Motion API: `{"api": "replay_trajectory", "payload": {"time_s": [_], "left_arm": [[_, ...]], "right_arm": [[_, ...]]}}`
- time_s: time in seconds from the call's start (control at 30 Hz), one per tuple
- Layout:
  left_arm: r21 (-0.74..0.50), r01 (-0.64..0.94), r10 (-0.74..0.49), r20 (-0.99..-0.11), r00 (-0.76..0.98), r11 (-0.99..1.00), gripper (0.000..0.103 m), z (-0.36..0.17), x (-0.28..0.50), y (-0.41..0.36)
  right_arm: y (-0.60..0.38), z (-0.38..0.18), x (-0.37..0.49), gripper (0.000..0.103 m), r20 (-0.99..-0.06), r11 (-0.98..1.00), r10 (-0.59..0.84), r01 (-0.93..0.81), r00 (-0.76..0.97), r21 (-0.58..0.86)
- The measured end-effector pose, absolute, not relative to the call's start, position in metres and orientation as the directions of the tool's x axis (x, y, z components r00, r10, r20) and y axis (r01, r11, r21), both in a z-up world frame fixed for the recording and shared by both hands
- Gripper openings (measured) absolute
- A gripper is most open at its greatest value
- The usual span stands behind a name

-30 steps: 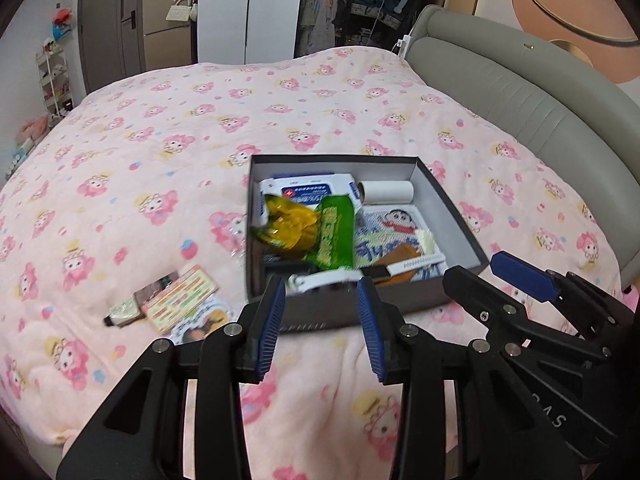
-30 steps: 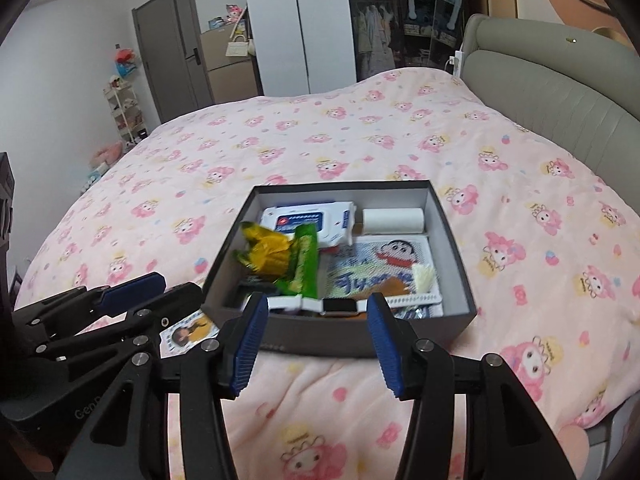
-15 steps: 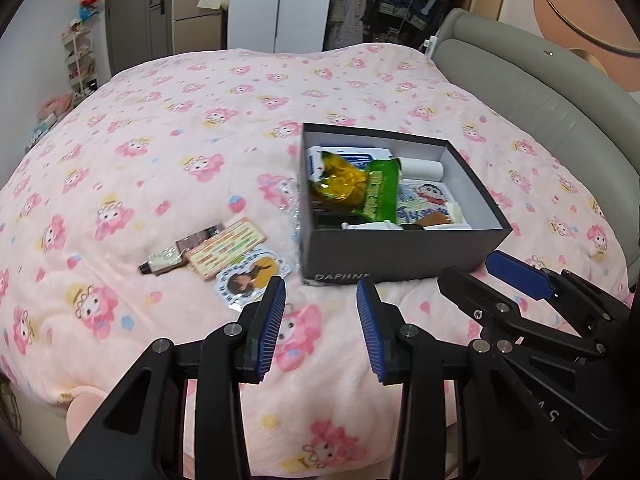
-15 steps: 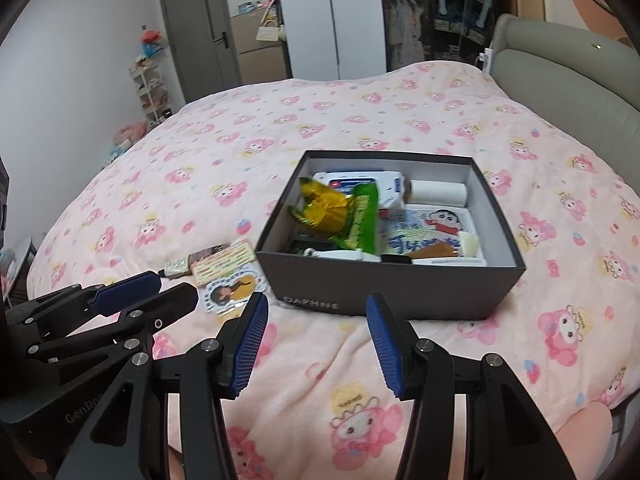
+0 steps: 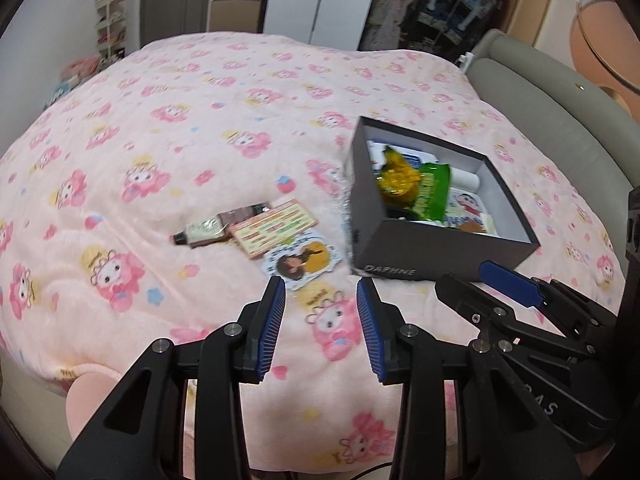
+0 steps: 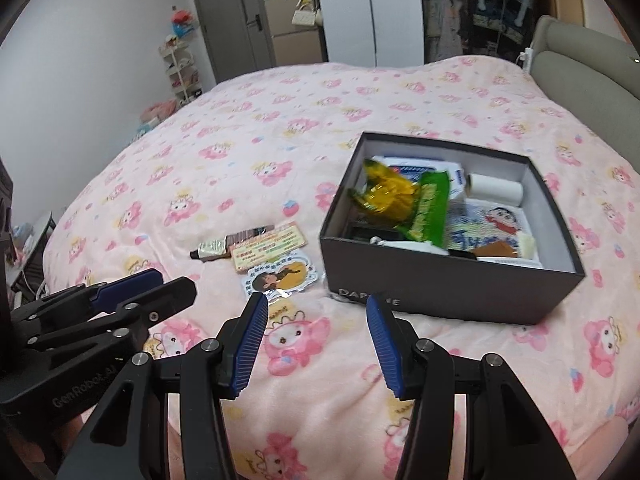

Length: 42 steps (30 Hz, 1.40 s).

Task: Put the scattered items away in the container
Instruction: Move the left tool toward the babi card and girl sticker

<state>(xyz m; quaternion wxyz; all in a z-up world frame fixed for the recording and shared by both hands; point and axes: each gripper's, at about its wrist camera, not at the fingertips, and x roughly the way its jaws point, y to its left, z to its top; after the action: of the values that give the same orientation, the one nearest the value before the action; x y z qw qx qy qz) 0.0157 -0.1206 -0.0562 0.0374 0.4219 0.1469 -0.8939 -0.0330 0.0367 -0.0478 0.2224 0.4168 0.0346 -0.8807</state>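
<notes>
A dark grey box sits on the bed and holds a yellow packet, a green packet, a white roll and other items. Left of the box lie a small tube, a pink card and a cartoon sticker. My left gripper is open and empty, above the blanket just short of the sticker. My right gripper is open and empty, near the box's front left corner.
The pink patterned blanket covers the whole bed. A grey padded headboard runs along the right. The bed's near edge is close below the grippers. A door and wardrobes stand at the far wall.
Both grippers have pulled back from the box and swung left. The tube, card and sticker now lie nearer the centre of view. Both stayed open.
</notes>
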Motion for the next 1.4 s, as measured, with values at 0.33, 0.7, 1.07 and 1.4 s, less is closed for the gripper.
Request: {"api": "replay_trajectory", "payload": {"time_s": [0.33, 0.7, 1.07, 1.4], "left_arm": [[-0.316, 0.329, 0.057, -0.792, -0.607, -0.89, 0.037, -0.115, -0.016, -0.181], [-0.444, 0.352, 0.208, -0.815, -0.541, -0.824, 0.037, -0.179, -0.068, -0.208], [-0.578, 0.372, 0.334, -0.769, -0.545, -0.726, 0.035, -0.213, -0.09, -0.214], [-0.568, 0.295, 0.328, -0.745, -0.581, -0.768, 0.007, -0.201, -0.085, -0.203]], "right_arm": [[-0.001, -0.103, -0.074, 0.047, -0.818, -0.888, -0.35, 0.439, -0.457, 0.135], [-0.033, -0.16, -0.118, 0.047, -0.862, -0.889, -0.336, 0.431, -0.38, 0.157], [-0.038, -0.191, -0.135, 0.047, -0.874, -0.886, -0.359, 0.414, -0.326, 0.209], [-0.026, -0.186, -0.127, 0.047, -0.874, -0.893, -0.36, 0.393, -0.326, 0.221]]}}
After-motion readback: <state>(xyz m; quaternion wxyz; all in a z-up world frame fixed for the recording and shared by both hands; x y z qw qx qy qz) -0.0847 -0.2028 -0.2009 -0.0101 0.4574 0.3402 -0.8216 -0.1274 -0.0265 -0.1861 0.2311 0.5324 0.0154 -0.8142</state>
